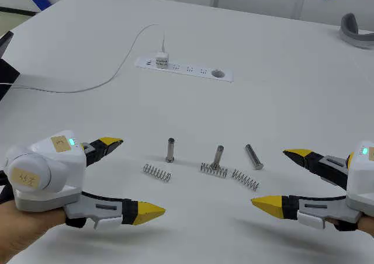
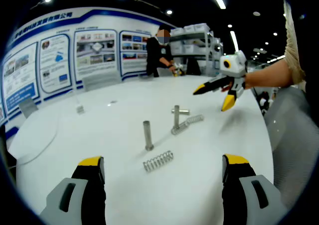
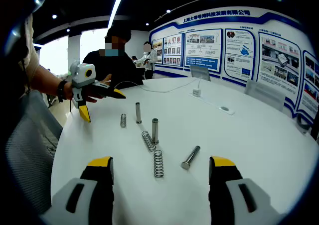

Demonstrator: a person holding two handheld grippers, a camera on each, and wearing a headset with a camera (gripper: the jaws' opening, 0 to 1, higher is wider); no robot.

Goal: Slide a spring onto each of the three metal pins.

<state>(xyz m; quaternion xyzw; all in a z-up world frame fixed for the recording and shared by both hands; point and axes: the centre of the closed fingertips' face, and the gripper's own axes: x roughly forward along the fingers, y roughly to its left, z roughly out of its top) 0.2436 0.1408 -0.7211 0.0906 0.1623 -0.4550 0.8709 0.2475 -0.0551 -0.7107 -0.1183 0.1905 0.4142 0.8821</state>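
Head view: nothing is threaded; left hand-held gripper (image 1: pixel 140 175) and right hand-held gripper (image 1: pixel 270 177) are held spread, and the spring (image 1: pixel 156 172) toward nine o'clock should be pinched next.

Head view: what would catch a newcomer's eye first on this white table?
The yellow-tipped left tongs and right tongs, both open, flank the work. Between them the left pin and middle pin stand upright, the right pin lies flat, and three springs lie loose beside them.

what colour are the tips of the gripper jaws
Yellow, on both the left gripper and right gripper; clearest in the head view.
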